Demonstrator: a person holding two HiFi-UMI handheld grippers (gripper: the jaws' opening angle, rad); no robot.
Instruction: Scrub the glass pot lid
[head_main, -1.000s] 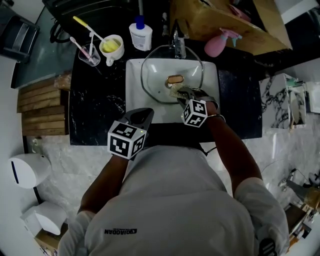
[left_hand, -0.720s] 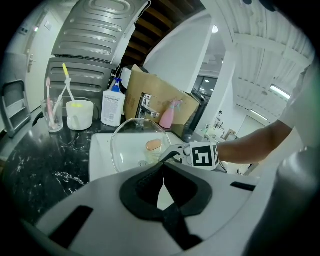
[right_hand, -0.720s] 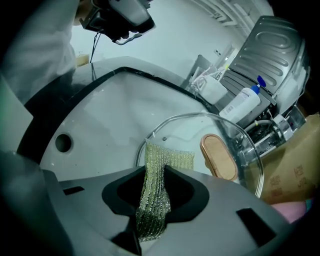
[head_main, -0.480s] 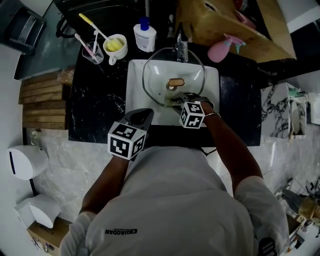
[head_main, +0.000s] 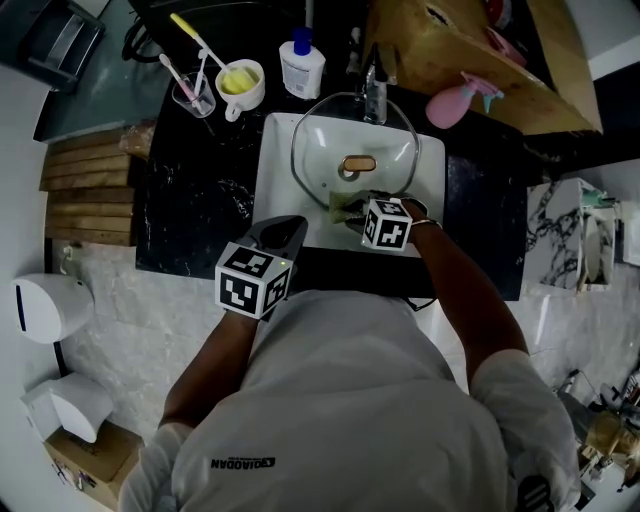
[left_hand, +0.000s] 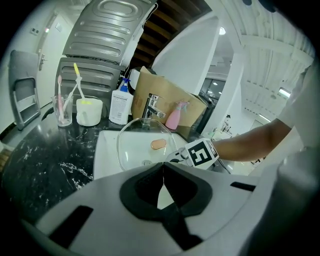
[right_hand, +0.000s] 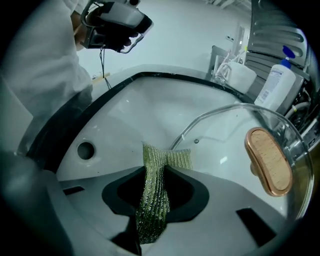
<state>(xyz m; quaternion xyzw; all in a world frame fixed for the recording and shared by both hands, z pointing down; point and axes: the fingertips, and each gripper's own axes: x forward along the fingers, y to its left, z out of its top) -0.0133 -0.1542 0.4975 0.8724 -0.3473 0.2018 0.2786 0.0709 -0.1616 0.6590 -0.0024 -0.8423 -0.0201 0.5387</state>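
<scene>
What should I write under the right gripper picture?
Right gripper holding a green scrub cloth by the glass lid in a white sink.

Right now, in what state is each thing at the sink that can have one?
glass pot lid: lies in the sink, handle up.
right gripper: shut on the scouring cloth.
scouring cloth: folded, at the lid's near rim.
left gripper: shut, empty, away from the lid.
</scene>
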